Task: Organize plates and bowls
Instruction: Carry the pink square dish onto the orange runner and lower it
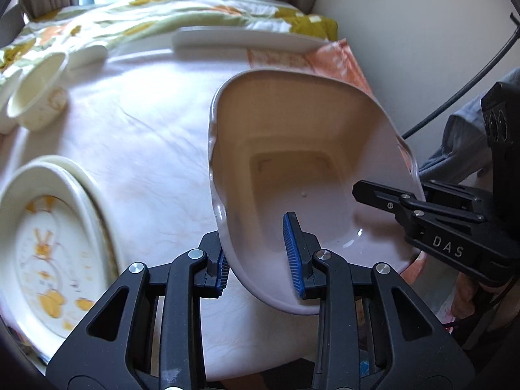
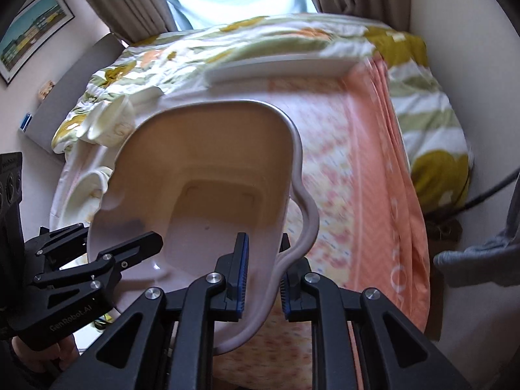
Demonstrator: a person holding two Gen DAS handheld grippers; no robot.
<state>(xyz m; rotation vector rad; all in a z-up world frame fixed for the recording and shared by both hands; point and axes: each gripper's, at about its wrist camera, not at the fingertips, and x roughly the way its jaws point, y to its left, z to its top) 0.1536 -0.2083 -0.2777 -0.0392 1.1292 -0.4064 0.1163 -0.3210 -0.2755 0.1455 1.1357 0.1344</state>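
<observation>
Both tools are clamped on the same big square bowl [image 1: 302, 149], held tilted up in the air. The left tool [image 1: 260, 261] pinches its near-left rim, one blue pad inside and one outside. The right tool [image 2: 265, 279] grips the wavy right rim the same way. Off to the left on the white cloth sits a bunny-print plate [image 1: 48, 250]. Further back is a small cup [image 1: 37, 97], and a flat white plate [image 1: 247, 40] lies at the far side.
</observation>
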